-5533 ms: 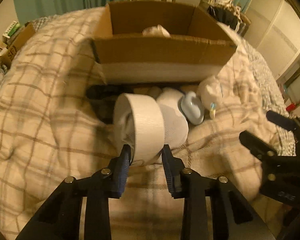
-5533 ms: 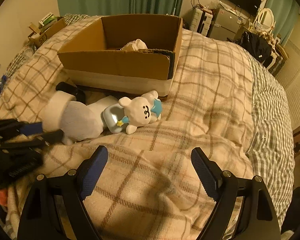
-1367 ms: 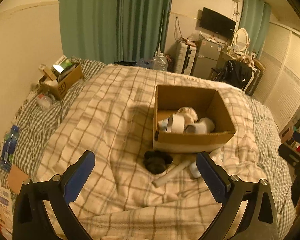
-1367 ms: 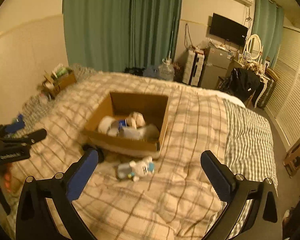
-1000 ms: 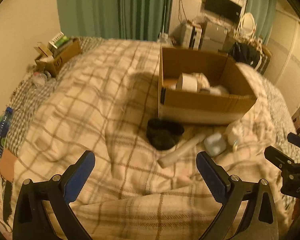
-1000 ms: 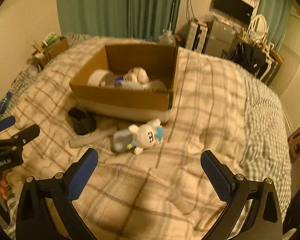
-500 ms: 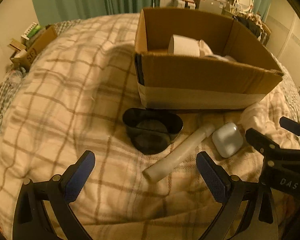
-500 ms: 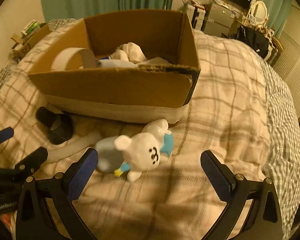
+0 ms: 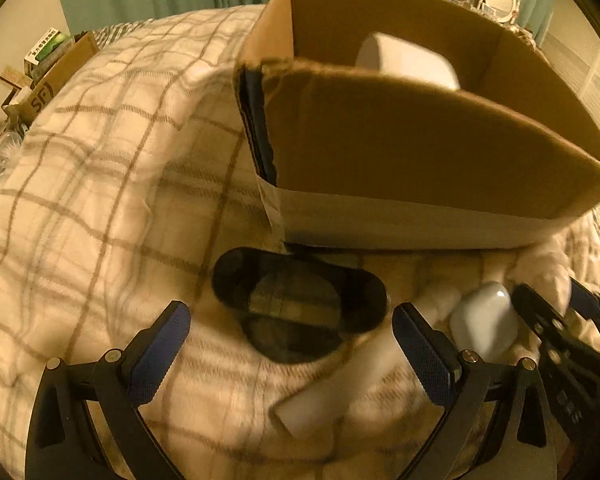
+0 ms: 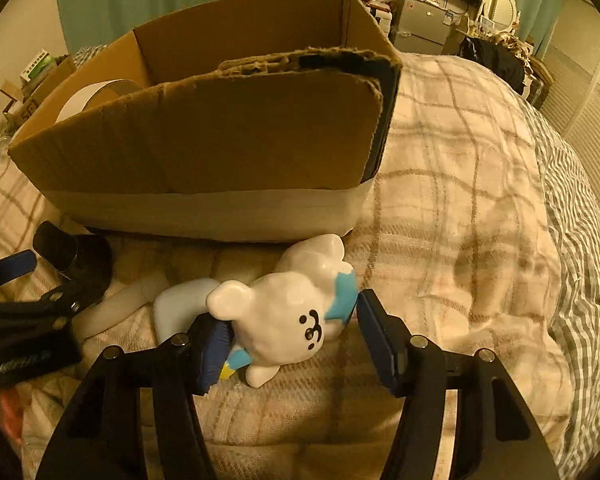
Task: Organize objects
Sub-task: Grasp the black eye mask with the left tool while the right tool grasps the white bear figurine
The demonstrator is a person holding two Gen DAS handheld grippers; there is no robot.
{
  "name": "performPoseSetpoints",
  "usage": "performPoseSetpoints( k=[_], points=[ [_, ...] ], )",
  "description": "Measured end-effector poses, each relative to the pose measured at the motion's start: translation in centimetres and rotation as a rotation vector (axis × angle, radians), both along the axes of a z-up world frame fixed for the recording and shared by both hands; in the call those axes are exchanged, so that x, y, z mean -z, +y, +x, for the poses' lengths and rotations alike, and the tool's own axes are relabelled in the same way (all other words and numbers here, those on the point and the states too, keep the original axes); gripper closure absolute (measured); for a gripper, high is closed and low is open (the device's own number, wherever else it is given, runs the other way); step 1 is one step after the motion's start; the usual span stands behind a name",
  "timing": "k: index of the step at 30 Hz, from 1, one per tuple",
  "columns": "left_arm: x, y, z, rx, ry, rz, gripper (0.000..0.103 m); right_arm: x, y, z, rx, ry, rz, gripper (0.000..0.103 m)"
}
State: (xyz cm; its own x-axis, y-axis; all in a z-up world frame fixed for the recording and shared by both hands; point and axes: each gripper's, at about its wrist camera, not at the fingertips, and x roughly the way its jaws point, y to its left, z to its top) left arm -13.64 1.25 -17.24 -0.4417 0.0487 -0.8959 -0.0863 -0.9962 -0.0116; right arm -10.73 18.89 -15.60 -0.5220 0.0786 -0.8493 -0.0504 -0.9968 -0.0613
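A brown cardboard box (image 9: 420, 152) (image 10: 220, 140) stands on the plaid bed and holds a white tape roll (image 9: 408, 60) (image 10: 88, 100). In front of it lie a black oval case (image 9: 300, 304) (image 10: 72, 256), a white tube (image 9: 340, 388) (image 10: 112, 308) and a pale blue-grey case (image 9: 484, 328) (image 10: 180, 308). My left gripper (image 9: 288, 344) is open with its jaws either side of the black case. My right gripper (image 10: 288, 340) is partly closed around a white bear figure (image 10: 288, 312) with blue trim; the jaws look close to it, not clamped.
The plaid blanket (image 9: 100, 168) (image 10: 460, 200) is soft and lumpy. A small box of clutter (image 9: 48, 68) sits at the far left. Furniture and a dark bag (image 10: 496, 60) stand beyond the bed. The right gripper shows in the left wrist view (image 9: 560, 344).
Both grippers came down from high above the bed to the objects in front of the box. The right jaws have narrowed around the bear figure. The left jaws now straddle the black case.
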Motion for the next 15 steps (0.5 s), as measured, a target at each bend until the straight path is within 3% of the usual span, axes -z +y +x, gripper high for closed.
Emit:
performPoseSetpoints(
  k=[6, 8, 10, 15],
  points=[
    [0.7, 0.0, -1.2, -0.003, 0.017, -0.005, 0.003, 0.0, 0.2, 0.4, 0.005, 0.022, -0.022, 0.044],
    [1.0, 0.0, -1.0, 0.008, 0.003, 0.022, 0.019, 0.3, 0.1, 0.4, 0.006, 0.024, -0.024, 0.044],
    [1.2, 0.0, -0.7, 0.018, -0.008, 0.042, 0.026, 0.5, 0.1, 0.4, 0.006, 0.026, -0.029, 0.044],
    [0.5, -0.2, 0.6, 0.015, -0.001, 0.067, 0.026, 0.2, 0.9, 0.8, 0.009, 0.031, -0.061, 0.044]
  ],
)
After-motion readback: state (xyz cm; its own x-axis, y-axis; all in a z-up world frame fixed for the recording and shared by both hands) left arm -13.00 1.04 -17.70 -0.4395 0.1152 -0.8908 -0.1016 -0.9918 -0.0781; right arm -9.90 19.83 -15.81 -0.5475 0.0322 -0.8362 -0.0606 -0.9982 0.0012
